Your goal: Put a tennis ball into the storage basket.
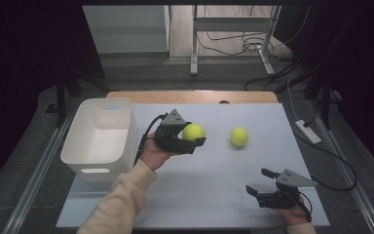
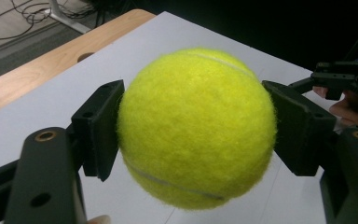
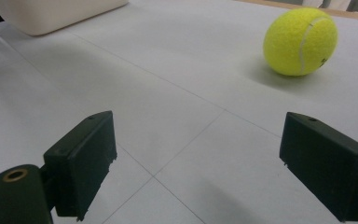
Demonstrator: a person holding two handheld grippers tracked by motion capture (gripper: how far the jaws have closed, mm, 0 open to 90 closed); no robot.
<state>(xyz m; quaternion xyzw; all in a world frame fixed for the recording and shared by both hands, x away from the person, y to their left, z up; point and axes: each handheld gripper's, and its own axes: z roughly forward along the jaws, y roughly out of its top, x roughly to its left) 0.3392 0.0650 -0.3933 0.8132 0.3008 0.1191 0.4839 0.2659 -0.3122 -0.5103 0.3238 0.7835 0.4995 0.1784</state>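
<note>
Left claw (image 1: 195, 141) pinching one ball (image 1: 194, 131), lifting clear of bench (image 1: 209, 195); bin (image 1: 100, 141) waiting just left. Right claw (image 1: 261, 183) idling spread wide, second ball (image 1: 239, 137) ahead sitting untouched.

Held ball (image 1: 194, 131): yellow-green felt with a pale curved seam; second ball (image 1: 239, 137): the same yellow-green, with a white seam. Left gripper (image 1: 198, 141) and right gripper (image 1: 259, 181): black, each topped by a grey plate. Bin (image 1: 85, 151): white; table (image 1: 214, 195): pale grey-blue with thin lines and a wooden far edge; sleeve (image 1: 119, 200): cream.
</note>
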